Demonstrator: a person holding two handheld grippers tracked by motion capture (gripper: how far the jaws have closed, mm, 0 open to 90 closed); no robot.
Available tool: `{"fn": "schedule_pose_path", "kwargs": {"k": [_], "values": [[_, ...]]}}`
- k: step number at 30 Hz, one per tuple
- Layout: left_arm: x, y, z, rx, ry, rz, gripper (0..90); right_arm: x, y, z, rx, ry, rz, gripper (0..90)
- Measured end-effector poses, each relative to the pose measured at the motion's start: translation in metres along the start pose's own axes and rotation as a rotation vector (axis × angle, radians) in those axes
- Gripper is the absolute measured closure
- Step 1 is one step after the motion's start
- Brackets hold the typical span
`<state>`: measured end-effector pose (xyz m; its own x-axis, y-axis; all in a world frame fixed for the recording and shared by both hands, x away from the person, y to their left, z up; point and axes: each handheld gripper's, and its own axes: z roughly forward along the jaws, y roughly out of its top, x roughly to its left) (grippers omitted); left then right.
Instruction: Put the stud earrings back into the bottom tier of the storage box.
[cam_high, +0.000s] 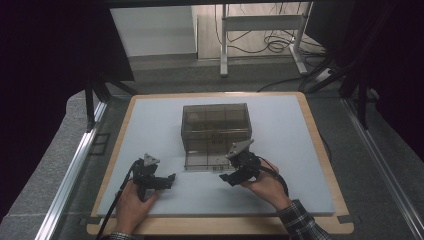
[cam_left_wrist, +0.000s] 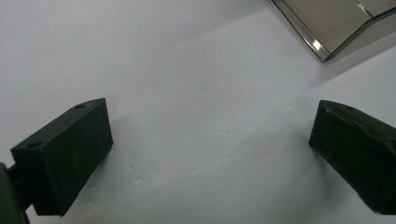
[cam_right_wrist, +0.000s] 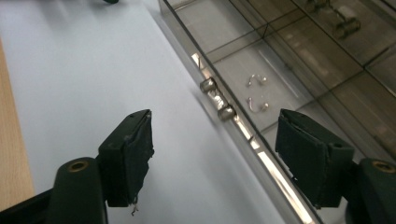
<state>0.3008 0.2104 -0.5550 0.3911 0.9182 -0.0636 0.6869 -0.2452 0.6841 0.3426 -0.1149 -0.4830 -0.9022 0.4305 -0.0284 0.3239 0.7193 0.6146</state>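
In the high view, a smoked clear box (cam_high: 215, 129) with inner dividers stands near the middle of a white mat (cam_high: 150, 120) on the table (cam_high: 320, 150). Its front panel (cam_high: 205, 161) lies folded down flat on the mat toward the person, so the box is already open at the front. The right gripper (cam_high: 231, 177) sits just at the right end of that panel, near two small knobs on its edge, with its jaws parted; nothing is between them. The left gripper (cam_high: 170, 179) rests on the mat to the left of the panel, apart from the box, jaws pointing toward it. In the left gripper view, its jaws stand wide over bare mat with nothing between them, and one corner of the box (cam_left_wrist: 336, 28) shows at the upper right, well clear of them. In the right gripper view, the jaws are wide, one over the mat and one over the panel, so they straddle the panel's front edge (cam_right_wrist: 243, 130) without pressing on it. The two metal knobs (cam_right_wrist: 217, 100) lie just ahead of them, untouched, and small metal hooks (cam_right_wrist: 257, 93) show through the clear plastic beyond. Judging from this, opening the box looks done and the right gripper has let go of the panel; what is left, whether reaching inside or closing it again, cannot be told from these pictures.
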Motion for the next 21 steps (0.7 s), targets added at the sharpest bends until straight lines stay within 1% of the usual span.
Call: {"fn": "schedule_pose_path", "kwargs": {"k": [5, 6, 9, 13, 18, 19, 21], "values": [[0.0, 0.0, 0.0, 0.002, 0.0, 0.003, 0.0, 0.001, -0.009, -0.003, -0.002, -0.004, 0.007, 25.0], [0.0, 0.0, 0.0, 0.004, 0.0, 0.005, 0.0, 0.001, -0.015, -0.005, -0.005, -0.011, 0.008, 24.3], [0.0, 0.0, 0.0, 0.004, 0.0, 0.005, 0.0, 0.001, -0.021, -0.006, -0.008, -0.017, 0.016, 21.4], [0.0, 0.0, 0.0, 0.003, 0.0, 0.005, 0.0, 0.002, -0.03, -0.011, -0.022, -0.038, 0.027, 19.8], [0.0, 0.0, 0.0, 0.003, 0.0, 0.005, 0.0, 0.004, -0.042, -0.013, -0.024, -0.04, 0.033, 17.0], [0.0, 0.0, 0.0, 0.003, 0.0, 0.005, 0.0, 0.004, -0.042, -0.013, -0.024, -0.04, 0.033, 17.0], [0.001, 0.0, 0.0, 0.003, 0.001, 0.01, 0.0, 0.004, -0.051, -0.011, -0.021, -0.041, 0.039, 14.8]]}}
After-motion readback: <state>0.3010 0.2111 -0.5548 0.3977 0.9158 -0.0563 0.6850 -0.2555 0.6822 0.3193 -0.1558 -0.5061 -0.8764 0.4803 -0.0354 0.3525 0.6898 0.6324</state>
